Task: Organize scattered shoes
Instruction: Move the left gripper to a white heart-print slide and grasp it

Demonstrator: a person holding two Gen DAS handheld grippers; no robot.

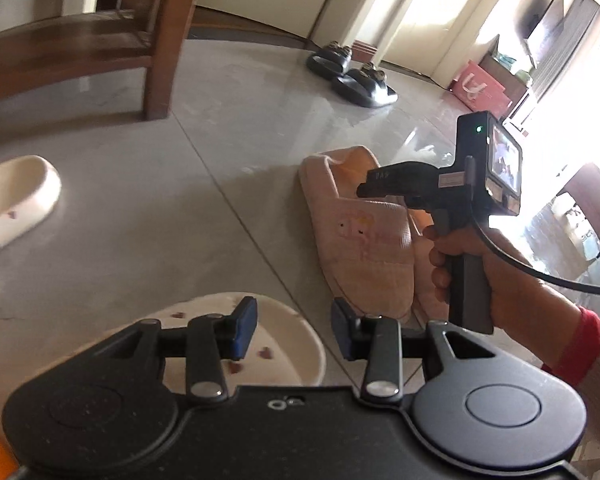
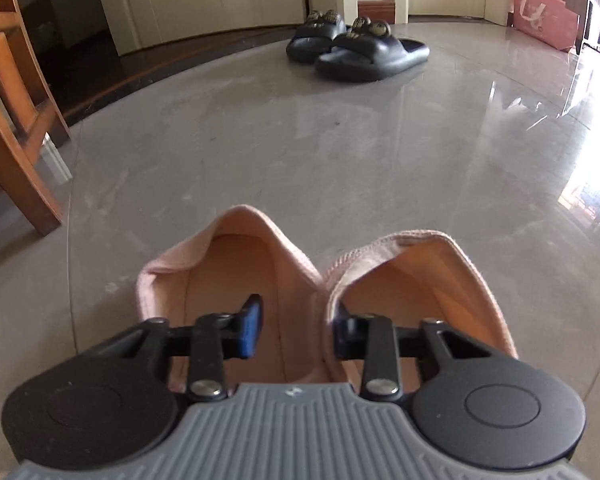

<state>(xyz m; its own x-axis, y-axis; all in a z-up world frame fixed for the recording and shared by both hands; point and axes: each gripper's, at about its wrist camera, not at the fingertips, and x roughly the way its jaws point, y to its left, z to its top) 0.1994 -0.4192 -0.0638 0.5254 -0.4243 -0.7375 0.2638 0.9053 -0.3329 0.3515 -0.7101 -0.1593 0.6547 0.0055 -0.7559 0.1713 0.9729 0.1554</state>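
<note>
Two touching inner walls of the pink slippers (image 2: 260, 248) are pinched in my right gripper (image 2: 296, 332), one pad inside each shoe. My left gripper (image 1: 294, 330) hangs parted, gripping nothing, above a white slipper (image 1: 292, 360); its mate (image 1: 16, 196) lies well apart. Black slides (image 2: 356, 52) rest farther off.

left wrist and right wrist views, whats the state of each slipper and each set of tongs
left tongs, open, hovering over near cream slipper
near cream slipper, upright on floor, not gripped
far cream slipper, on floor, apart from its mate
right tongs, shut on inner walls of pink slippers
pink slippers, side by side, openings up
black slippers, paired on floor, untouched
</note>
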